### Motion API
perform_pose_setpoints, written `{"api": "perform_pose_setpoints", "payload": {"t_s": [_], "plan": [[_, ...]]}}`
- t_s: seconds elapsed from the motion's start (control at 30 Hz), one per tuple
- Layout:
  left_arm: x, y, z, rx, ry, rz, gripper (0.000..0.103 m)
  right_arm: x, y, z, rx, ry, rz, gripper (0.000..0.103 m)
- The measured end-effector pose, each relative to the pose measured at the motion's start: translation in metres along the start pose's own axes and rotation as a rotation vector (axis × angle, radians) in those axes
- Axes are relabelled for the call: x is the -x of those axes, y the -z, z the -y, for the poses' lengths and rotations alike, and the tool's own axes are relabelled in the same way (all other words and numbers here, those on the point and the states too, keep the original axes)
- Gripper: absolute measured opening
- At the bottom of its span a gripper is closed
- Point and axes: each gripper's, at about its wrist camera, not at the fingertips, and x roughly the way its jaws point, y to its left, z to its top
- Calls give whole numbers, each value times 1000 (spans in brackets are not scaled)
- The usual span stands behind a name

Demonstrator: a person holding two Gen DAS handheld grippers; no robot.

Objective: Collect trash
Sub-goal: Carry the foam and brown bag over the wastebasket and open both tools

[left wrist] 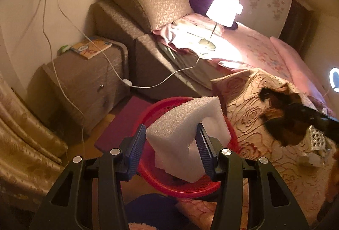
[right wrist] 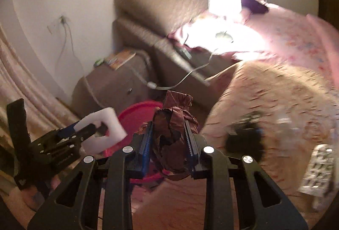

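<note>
While both grippers are raised beside it, the wide bed [left wrist: 260, 53] with pink floral bedding and a brown padded headboard is seen to fill the background, a cream blanket with red rose patterns [left wrist: 254, 107] being draped over its near corner. A brown upholstered nightstand [left wrist: 84, 79] is placed against the wall left of the bed, and an orange-and-blue book [left wrist: 91, 47] is laid on top of it. A lit table lamp with a white shade [left wrist: 223, 9] is stood on the bedding. A round red plastic basket [left wrist: 190, 185] is set on the wooden floor between nightstand and bed corner. A chunky block of white packing foam [left wrist: 182, 130] is clamped between the jaws of the left gripper [left wrist: 171, 145], which are set moderately wide, directly above the basket. A crumpled wad of brown paper [right wrist: 171, 136] is gripped between the narrowly set jaws of the right gripper [right wrist: 169, 140], just beside the basket rim. A silver blister pack [left wrist: 317, 138] is left lying on the blanket.
</note>
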Motion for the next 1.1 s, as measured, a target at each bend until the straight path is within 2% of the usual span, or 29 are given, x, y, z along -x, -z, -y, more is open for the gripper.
{"api": "perform_pose_setpoints", "payload": {"t_s": [0.23,0.43,0.5,0.63,1.1], "plan": [[-22,6,-7,6,-4,-45,48,-50,4,-29,39,-15,-81,28],[-36,10,-11,2,-11,-80,51,-70,8,-33,21,-21,-121,30],[-38,12,-13,8,-3,-91,54,-73,9,-32,9,-24,-126,40],[-37,13,-14,9,0,-84,65,-75,13,-30,-9,-27,-128,45],[-25,13,-7,-2,-12,-52,70,-42,22,-14,-28,18,-57,47]]}}
